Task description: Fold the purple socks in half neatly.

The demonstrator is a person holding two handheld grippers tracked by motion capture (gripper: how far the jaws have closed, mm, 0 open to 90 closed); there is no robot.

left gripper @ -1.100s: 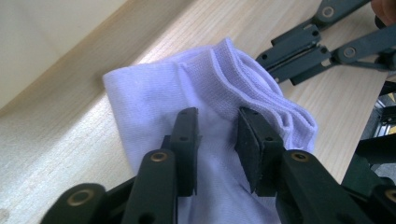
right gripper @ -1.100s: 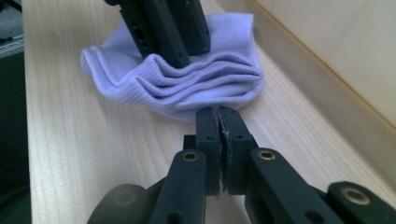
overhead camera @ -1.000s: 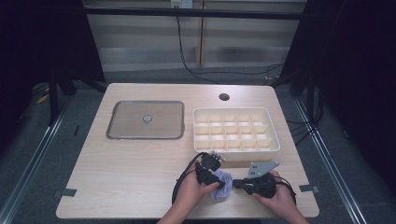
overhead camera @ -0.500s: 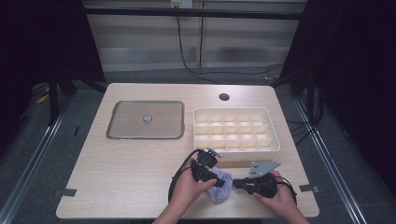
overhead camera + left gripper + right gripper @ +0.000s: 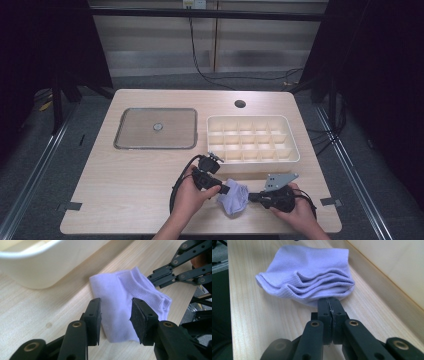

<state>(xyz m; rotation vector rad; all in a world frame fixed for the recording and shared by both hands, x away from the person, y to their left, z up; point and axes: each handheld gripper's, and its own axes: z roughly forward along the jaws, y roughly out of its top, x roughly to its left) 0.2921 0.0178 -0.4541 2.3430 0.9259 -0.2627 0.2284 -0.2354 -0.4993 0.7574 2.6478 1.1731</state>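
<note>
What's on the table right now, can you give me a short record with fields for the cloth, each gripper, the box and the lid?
cloth: pale lilac folded cloth, lying on the table in front of the box
right gripper: right gripper shut on the cloth's ribbed edge
left gripper: left gripper, jaws apart, cloth between them, pads not pressing; jaws have just been opening
box: cream divided box, no contents visible in its compartments
lid: flat grey lid left of the box, untouched

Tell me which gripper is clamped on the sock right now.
The right gripper: its jaws are shut on the lilac sock's edge. The left gripper stands open over it.
</note>
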